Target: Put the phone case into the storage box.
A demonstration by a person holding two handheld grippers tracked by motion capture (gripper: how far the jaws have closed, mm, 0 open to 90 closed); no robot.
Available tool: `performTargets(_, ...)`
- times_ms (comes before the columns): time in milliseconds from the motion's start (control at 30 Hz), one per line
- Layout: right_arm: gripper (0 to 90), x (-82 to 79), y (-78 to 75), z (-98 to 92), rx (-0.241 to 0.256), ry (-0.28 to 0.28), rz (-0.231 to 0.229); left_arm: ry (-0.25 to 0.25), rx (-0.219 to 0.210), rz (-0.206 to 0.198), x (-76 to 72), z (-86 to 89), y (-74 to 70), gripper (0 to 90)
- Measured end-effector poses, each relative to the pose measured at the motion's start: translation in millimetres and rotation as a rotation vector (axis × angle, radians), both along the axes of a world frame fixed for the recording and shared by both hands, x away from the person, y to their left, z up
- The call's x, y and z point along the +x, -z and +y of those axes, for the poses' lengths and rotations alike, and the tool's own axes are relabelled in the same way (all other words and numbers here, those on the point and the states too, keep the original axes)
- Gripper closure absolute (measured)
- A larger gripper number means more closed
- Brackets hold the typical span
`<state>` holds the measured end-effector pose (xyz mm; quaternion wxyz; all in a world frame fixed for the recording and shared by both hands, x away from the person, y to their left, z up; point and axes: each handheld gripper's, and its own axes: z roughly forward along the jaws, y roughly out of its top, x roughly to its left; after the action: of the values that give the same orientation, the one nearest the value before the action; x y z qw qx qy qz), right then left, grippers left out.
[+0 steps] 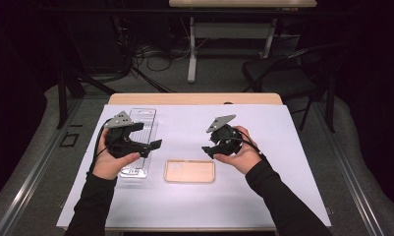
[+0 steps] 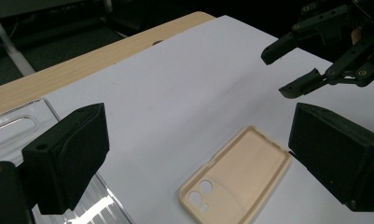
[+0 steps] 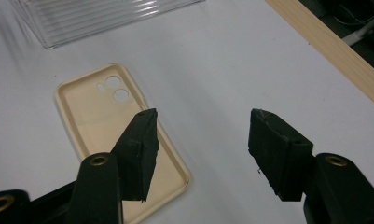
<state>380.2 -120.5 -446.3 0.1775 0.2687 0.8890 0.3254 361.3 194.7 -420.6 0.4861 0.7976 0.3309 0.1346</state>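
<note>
A beige phone case (image 1: 189, 170) lies inside up on the white sheet (image 1: 263, 128) near the front middle, camera holes to the left. My left gripper (image 1: 148, 136) is open, held over the clear plastic tray (image 1: 144, 118) and pointing right. My right gripper (image 1: 209, 144) is open just above and right of the case, pointing left. In the left gripper view the case (image 2: 236, 175) lies between the wide-apart jaws of the left gripper (image 2: 198, 154), with the right gripper (image 2: 306, 65) beyond. In the right gripper view the right gripper (image 3: 201, 135) hovers over the case's (image 3: 100, 116) near end, holding nothing.
The clear ribbed tray (image 3: 96, 18) lies left of the case on the sheet. The wooden table edge (image 1: 194, 98) runs along the back. A black chair (image 1: 278, 73) and another table's legs stand on the floor beyond. Bare sheet spreads right of the case and along the front.
</note>
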Motion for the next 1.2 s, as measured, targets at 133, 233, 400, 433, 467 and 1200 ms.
performTargets(133, 43.1, 4.4, 4.3, 1.6, -0.030, -0.020, 0.016, -0.002, 0.003, 0.005, 0.9, 0.9, 1.1, 5.1)
performTargets(233, 43.9, 8.9, 7.2, 3.5, -0.060, -0.039, 0.032, -0.001, 0.008, 0.008, 1.3, 0.8, 1.7, 5.1)
performTargets(400, 47.3, 14.8, 8.2, 7.4, -0.115, -0.080, 0.065, 0.000, 0.012, 0.011, 1.8, 0.8, 2.5, 5.2)
performTargets(433, 47.4, 16.0, 8.0, 9.5, -0.144, -0.088, 0.069, -0.001, 0.012, 0.011, 1.8, 0.8, 2.5, 5.2)
performTargets(467, 48.4, 17.9, 7.5, 12.5, -0.191, -0.101, 0.072, -0.003, 0.013, 0.010, 1.8, 1.0, 2.6, 5.7)
performTargets(1200, 65.1, 33.5, 36.7, 46.6, -0.370, -0.265, 0.155, -0.010, 0.025, 0.018, 3.2, 4.0, 4.8, 5.8)
